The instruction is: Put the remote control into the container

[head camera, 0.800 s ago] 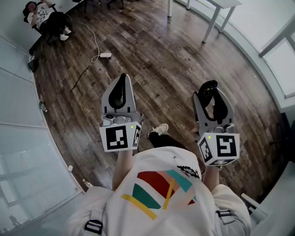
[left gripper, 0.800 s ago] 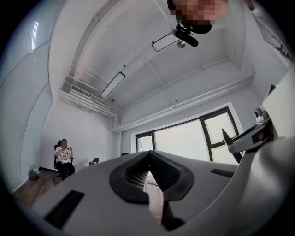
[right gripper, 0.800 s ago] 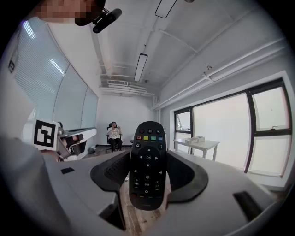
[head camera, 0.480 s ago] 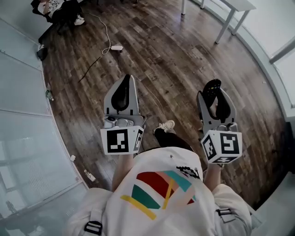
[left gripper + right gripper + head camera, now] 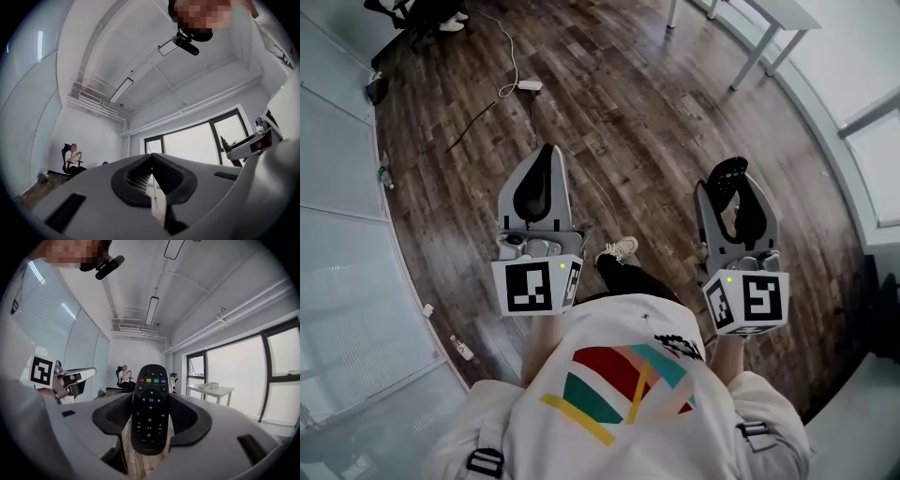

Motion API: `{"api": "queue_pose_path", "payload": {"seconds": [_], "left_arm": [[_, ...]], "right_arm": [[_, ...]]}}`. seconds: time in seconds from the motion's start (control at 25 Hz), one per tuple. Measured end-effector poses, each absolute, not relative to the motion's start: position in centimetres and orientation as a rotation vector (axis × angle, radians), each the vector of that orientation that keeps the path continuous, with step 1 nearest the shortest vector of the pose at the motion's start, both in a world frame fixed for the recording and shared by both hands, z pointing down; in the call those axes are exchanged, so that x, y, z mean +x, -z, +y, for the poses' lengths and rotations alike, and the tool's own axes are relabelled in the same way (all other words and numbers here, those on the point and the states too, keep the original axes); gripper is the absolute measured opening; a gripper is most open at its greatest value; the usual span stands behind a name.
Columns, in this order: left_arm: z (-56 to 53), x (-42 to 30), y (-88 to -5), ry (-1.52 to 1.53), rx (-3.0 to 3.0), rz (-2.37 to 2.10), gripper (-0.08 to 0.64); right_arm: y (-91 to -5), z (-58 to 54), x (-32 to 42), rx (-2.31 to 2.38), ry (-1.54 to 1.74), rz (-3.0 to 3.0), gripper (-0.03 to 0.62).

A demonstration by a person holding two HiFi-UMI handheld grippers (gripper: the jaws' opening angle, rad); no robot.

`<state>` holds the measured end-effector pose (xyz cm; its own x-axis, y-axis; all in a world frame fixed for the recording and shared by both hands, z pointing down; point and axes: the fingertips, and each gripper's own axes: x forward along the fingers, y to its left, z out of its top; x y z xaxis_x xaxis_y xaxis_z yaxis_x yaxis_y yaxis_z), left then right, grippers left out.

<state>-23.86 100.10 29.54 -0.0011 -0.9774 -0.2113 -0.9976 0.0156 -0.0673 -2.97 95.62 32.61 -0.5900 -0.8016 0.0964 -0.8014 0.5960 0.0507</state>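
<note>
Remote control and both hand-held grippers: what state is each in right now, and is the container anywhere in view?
Remote control: clamped between the right jaws, buttons facing the camera, top end past the jaw tips.
Right hand-held gripper: shut on the remote control.
Left hand-held gripper: jaws together, nothing between them.
Container: not in any view.

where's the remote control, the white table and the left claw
remote control (image 5: pixel 150 408): right gripper view, button face
white table (image 5: pixel 225 390): right gripper view, tabletop
left claw (image 5: pixel 547 150): head view, closed tips
</note>
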Motion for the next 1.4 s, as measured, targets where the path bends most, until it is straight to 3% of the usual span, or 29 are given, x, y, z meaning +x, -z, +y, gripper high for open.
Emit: {"api": "queue_pose_path", "payload": {"seconds": [0.48,0.8,1.4], "left_arm": [[99.9,-19.9,-28.9,-0.117,-2.075,2.046,0.003],[94.2,-16.4,-30.6,-0.049,-2.196,1.963,0.003],[70.2,-17.9,-29.7,-0.101,-2.151,1.912,0.003]], "right_arm": [[-30.6,95.9,0.1,1.407,0.046,-2.751,0.249],[-30.7,92.1,4.1,1.552,-0.004,-2.722,0.249],[-32.8,70.7,5.3,1.667,-0.003,-2.686,0.249]]}}
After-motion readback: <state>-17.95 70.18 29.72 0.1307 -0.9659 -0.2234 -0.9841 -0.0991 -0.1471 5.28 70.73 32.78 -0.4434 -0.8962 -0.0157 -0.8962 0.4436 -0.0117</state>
